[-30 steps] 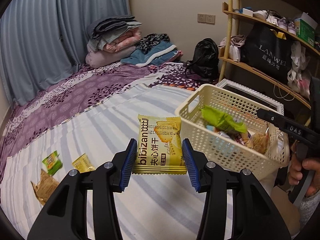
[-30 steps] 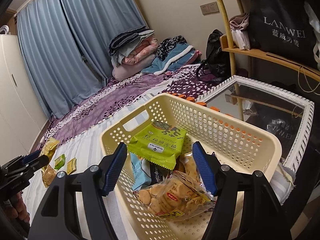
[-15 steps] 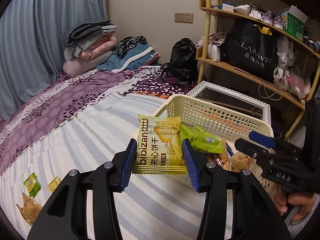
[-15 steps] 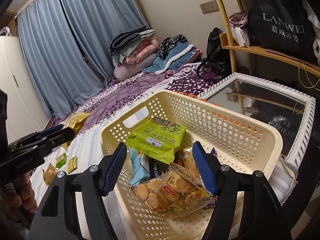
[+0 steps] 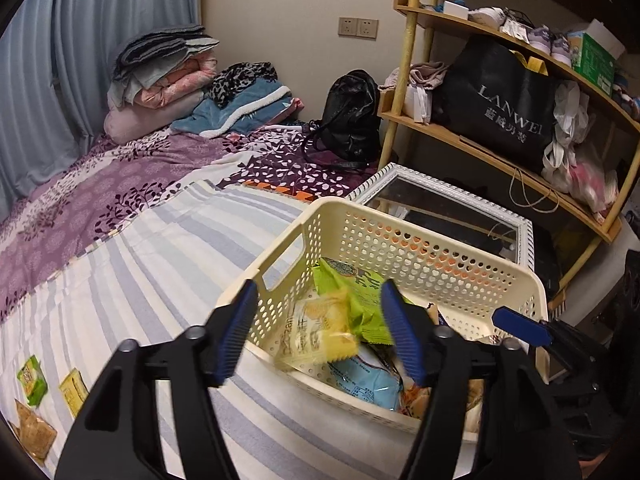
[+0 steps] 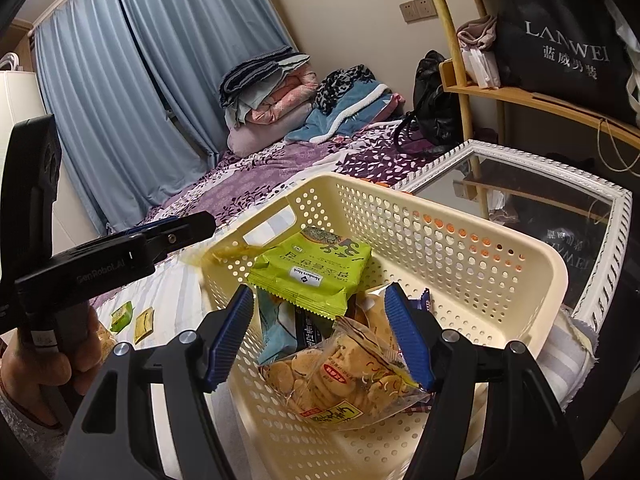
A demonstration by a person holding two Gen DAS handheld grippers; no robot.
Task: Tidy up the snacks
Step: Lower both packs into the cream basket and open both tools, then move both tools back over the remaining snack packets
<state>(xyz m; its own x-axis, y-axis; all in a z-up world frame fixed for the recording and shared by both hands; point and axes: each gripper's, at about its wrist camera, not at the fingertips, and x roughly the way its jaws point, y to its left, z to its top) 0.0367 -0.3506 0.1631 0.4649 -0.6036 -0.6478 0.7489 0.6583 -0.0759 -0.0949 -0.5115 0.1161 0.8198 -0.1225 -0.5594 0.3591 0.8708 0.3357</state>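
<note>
My left gripper [image 5: 318, 292] hangs over the near left corner of the cream perforated basket [image 5: 420, 224]. Its jaws are opening, and the blurred yellow biscuit packet [image 5: 320, 332] drops between them with neither pad touching it. In the right wrist view the left gripper [image 6: 188, 226] reaches in from the left, with the yellow packet [image 6: 228, 254] a smear at the basket [image 6: 440, 208] rim. A green packet [image 6: 316, 264], a blue packet [image 6: 276, 332] and a clear cookie bag [image 6: 336, 376] lie inside. My right gripper [image 6: 320, 292] hovers open above them.
Three small snack packets [image 5: 32, 376] lie loose on the striped bedspread at far left. A white-framed glass table [image 5: 452, 208] stands behind the basket, and a wooden shelf with a black bag [image 5: 500, 100] stands to its right. A person's hand [image 6: 48, 364] holds the left gripper.
The left gripper swung right from over the bed to above the basket, then opened and let go of the yellow packet, which is falling. The right gripper stayed put.
</note>
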